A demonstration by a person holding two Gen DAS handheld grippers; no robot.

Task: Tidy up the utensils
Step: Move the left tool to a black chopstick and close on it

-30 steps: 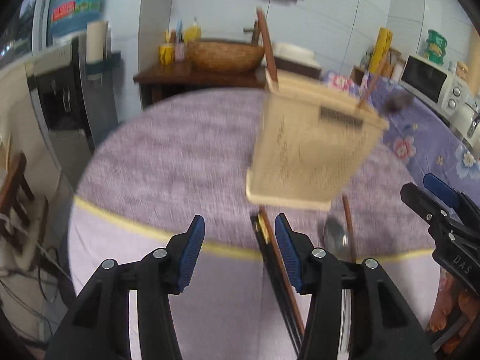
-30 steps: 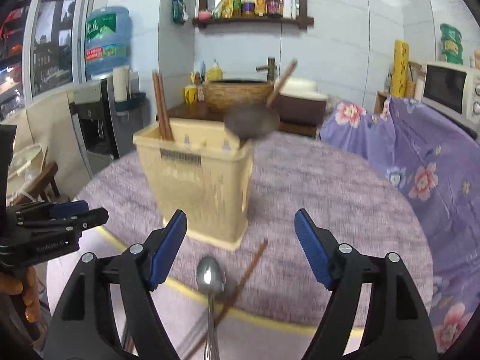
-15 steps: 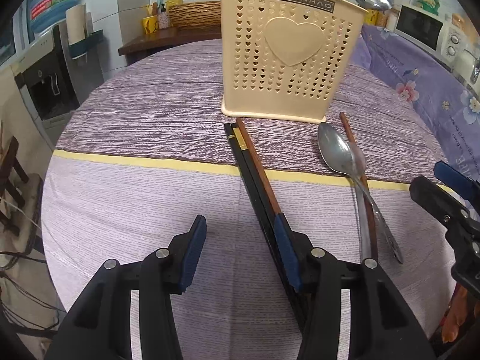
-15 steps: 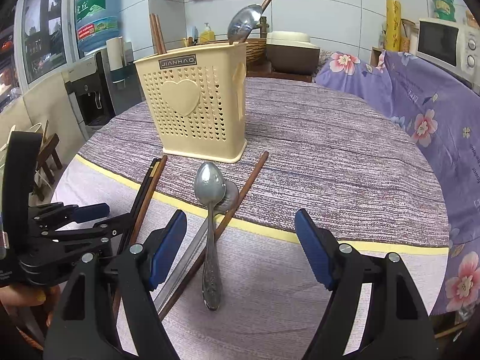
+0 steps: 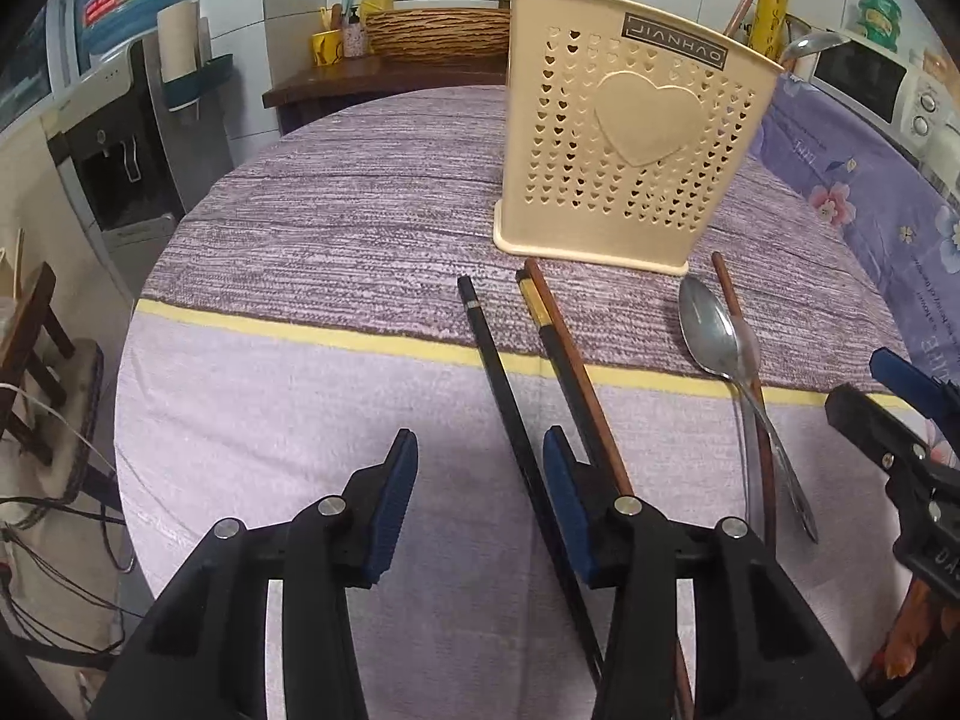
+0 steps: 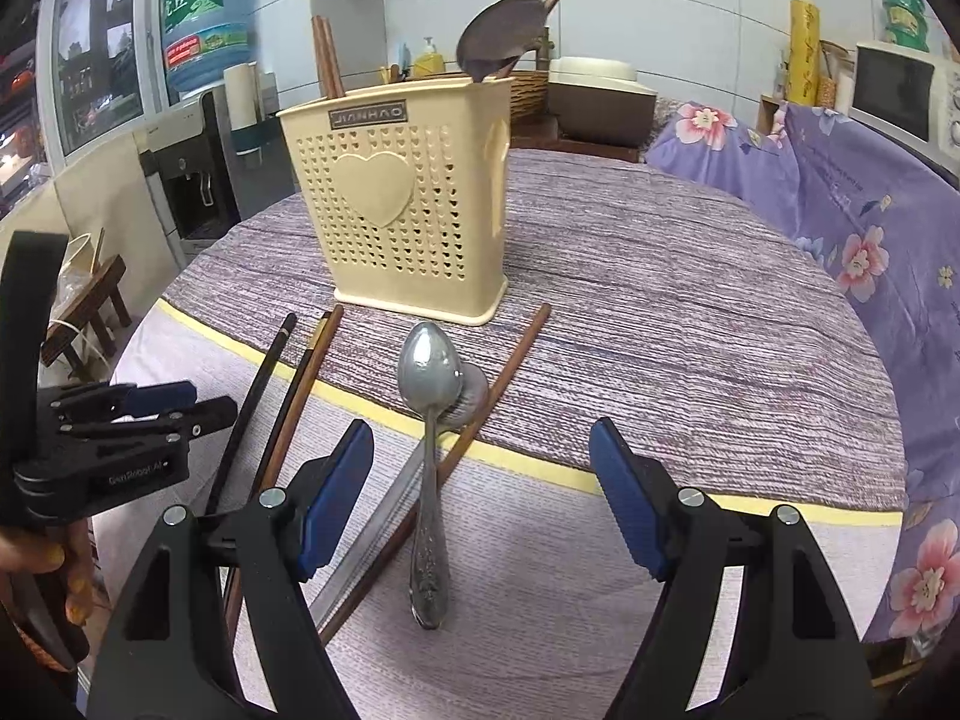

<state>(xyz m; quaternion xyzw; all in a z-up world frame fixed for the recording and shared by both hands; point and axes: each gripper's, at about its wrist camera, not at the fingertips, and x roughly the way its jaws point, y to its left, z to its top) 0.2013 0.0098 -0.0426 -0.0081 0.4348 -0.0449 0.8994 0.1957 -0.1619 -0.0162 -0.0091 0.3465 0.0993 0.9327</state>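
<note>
Two grippers are hovering over my table (image 5: 300,360): the left gripper (image 5: 477,501) has just been narrowing, jaws apart around a black chopstick (image 5: 498,372), unpinched; the right gripper (image 6: 480,504) is gaping above the spoon (image 6: 429,420) before the holder (image 6: 408,204).

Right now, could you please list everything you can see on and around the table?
utensil holder: one, cream, upright on table.
ladle: one, metal, standing in holder.
brown chopsticks: four; two in holder, two lying before it.
black chopsticks: two, lying before holder.
spoons: two, silver, overlapping, across one brown chopstick.
tablecloth: one, purple-grey striped.
left gripper: blue pads, jaws just been closing, one black chopstick between, unclamped.
right gripper: blue pads, open above spoons.
</note>
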